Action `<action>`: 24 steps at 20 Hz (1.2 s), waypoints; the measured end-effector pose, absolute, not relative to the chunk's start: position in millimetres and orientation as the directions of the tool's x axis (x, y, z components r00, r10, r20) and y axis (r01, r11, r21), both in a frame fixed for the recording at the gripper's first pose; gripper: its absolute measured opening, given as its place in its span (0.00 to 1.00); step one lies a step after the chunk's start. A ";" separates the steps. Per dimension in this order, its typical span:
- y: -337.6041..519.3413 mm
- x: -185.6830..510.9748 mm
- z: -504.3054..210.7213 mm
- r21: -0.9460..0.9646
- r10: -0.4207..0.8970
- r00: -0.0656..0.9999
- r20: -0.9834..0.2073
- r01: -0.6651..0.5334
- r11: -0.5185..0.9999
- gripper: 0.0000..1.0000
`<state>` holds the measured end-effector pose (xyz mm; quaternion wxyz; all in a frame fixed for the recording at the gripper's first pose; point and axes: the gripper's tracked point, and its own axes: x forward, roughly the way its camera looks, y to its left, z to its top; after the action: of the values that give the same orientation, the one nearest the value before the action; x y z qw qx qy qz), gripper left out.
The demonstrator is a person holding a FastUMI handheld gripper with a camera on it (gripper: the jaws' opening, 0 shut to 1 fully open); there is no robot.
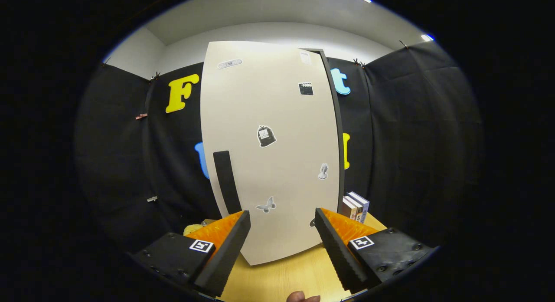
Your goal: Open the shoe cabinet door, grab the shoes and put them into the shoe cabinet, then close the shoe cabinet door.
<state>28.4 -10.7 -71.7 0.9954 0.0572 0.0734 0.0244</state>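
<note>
Tongs (282, 217) spread wide, holding nothing, both fingers at the bottom of the frame pointing at the shoe cabinet door (269, 154), which fills frame centre. Door looks swung partly open: a dark gap shows along its right edge, so likely mid-swing or about to be shut; can't tell which. Black vertical handle (226, 180) sits lower left on the door, just above the left finger.

Shoes: a yellowish thing (194, 228) peeks behind the left finger, lower left, too hidden to call.

Risks:
- Tongs aimed at the plain panel, not the handle, so a grab would slip off.
- Door swinging could hit the books (355, 206) standing on the table (277, 278), lower right.
- A fingertip (302, 297) at bottom centre sits near the finger path.
</note>
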 end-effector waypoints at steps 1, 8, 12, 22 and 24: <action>-9.2 26.8 -72.9 0.106 0.060 0.988 -0.144 -0.045 0.993 0.98; 0.8 19.0 -70.3 0.111 0.104 0.985 -0.141 -0.088 0.990 0.98; 3.7 15.1 -71.6 0.127 0.114 0.983 -0.147 -0.095 0.987 0.98; -4.0 13.5 -75.4 0.096 0.078 0.992 -0.103 -0.068 0.993 0.98; -6.7 14.4 -73.7 0.099 0.073 0.993 -0.098 -0.064 0.993 0.98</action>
<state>14.4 -6.7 -73.7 0.9970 0.0480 0.0507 0.0343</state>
